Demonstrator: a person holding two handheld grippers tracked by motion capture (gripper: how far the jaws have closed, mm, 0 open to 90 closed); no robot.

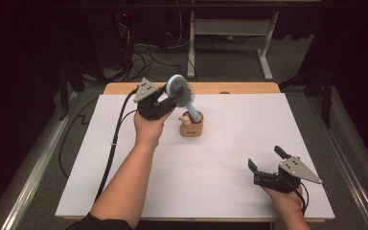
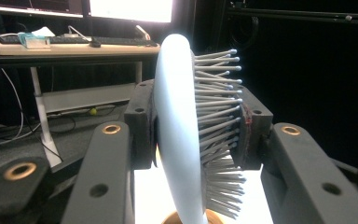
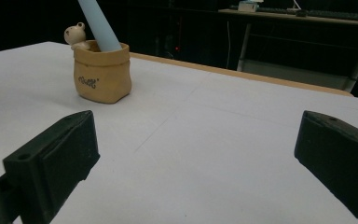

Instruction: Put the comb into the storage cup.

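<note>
A light blue hairbrush [image 1: 182, 92] leans with its handle inside a small tan pot [image 1: 191, 127] near the table's middle back. My left gripper [image 1: 171, 98] is shut on the brush's head, one jaw on the smooth back and one on the bristles [image 2: 216, 126]. The pot [image 3: 102, 72] has a little bear figure [image 3: 76, 35] on its rim, and the blue handle [image 3: 98, 25] rises out of it. My right gripper [image 1: 266, 158] stands open near the front right of the table, nothing between its jaws.
A white sheet [image 1: 230, 158] covers the wooden table [image 1: 249, 87]. Beyond the far edge stand a desk frame [image 1: 230, 28] and loose cables [image 1: 143, 57] on the floor. A cable [image 1: 112, 143] trails from my left gripper across the sheet.
</note>
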